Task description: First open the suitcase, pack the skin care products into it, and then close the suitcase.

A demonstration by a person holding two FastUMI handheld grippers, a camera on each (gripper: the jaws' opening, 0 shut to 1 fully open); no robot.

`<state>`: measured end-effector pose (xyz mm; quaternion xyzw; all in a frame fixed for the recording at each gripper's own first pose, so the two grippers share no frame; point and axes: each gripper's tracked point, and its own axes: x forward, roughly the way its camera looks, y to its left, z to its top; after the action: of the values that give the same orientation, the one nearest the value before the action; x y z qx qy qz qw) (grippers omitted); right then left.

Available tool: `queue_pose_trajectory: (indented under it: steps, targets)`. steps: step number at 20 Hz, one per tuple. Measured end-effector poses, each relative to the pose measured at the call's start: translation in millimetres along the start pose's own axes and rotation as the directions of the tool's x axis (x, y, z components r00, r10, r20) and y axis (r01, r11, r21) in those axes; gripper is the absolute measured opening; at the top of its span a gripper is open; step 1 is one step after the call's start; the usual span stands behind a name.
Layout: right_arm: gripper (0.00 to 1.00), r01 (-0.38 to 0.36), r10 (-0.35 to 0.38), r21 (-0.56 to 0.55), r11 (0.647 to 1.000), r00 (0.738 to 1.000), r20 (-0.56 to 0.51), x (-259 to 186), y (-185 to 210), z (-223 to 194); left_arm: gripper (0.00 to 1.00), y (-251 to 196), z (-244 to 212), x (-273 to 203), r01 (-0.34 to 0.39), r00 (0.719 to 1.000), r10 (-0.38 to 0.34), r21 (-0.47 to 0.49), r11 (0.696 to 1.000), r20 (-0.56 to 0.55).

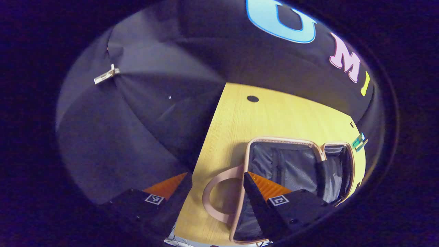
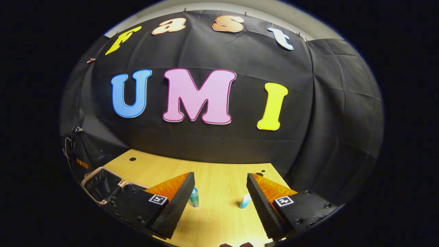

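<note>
In the right gripper view, the right claw (image 2: 217,195) is wide open and holds nothing. Just past its fingers two small skin care things stand on the tabletop (image 2: 219,178). One is a teal bottle (image 2: 194,197) by the left finger. The other is a pale blue tube (image 2: 245,201) by the right finger. Both look small and light. They are likely hard, smooth plastic, so they could slip or tip over. I would pinch each one around the middle of its body, gently.

The suitcase (image 2: 103,183) sits at the left edge of the tabletop, lid already open.

In the left gripper view, the left claw (image 1: 216,187) is also wide open and empty. It hangs over the near side of the suitcase, by the pink handle (image 1: 214,202). The case has a pink rim and a soft, shiny grey lining (image 1: 284,164). It looks light and a bit floppy. The handle or the rim is a good place to grab.

This view looks right down into the case. The right gripper view gives a clear look at the bottle and tube.
</note>
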<state>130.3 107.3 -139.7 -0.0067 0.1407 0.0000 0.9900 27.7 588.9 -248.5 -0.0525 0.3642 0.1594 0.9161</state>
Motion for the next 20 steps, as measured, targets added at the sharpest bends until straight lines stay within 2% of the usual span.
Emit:
queue_pose_trajectory:
  steps: [3, 5, 6, 7, 10, 12, 14, 16, 20]
  targets:
    - [0.97, 0.049, -0.047, -0.037, 0.998, 0.998, 0.050, 0, -15, 6, 0.98, -80, 49, -49, 0.088, 0.979, -0.103, 0.091, 0.992, 0.175]
    - [0.96, 0.056, -0.052, -0.053, 0.997, 0.996, 0.070, 3, -19, 6, 0.94, -137, 69, -81, 0.143, 0.951, -0.176, 0.146, 0.979, 0.253]
    - [0.96, 0.041, -0.037, -0.056, 0.998, 0.997, 0.063, 4, -18, 2, 0.97, -169, 78, -94, 0.177, 0.932, -0.220, 0.167, 0.970, 0.289]
    - [0.96, 0.018, -0.015, -0.054, 0.998, 0.998, 0.053, 6, -16, -1, 0.97, -208, 86, -102, 0.223, 0.905, -0.274, 0.188, 0.957, 0.324]
    - [0.97, -0.031, 0.033, -0.068, 0.997, 0.999, 0.028, 10, -16, -11, 0.97, -328, 88, -126, 0.388, 0.803, -0.463, 0.262, 0.884, 0.375]
    - [0.96, -0.052, 0.055, -0.099, 0.994, 0.998, 0.029, 14, -23, -14, 0.96, -375, 75, -125, 0.404, 0.804, -0.478, 0.265, 0.876, 0.354]
    - [0.97, -0.071, 0.073, -0.094, 0.993, 0.997, 0.013, 20, -29, -22, 0.96, -425, 59, -114, 0.452, 0.798, -0.515, 0.256, 0.855, 0.312]
    - [0.97, -0.088, 0.087, -0.083, 0.993, 0.996, -0.011, 27, -36, -33, 0.97, -481, 37, -84, 0.485, 0.794, -0.550, 0.277, 0.830, 0.259]
    - [0.97, -0.116, 0.111, -0.076, 0.990, 0.992, -0.066, 41, -45, -61, 0.96, -555, 12, -41, 0.517, 0.797, -0.581, 0.310, 0.797, 0.165]
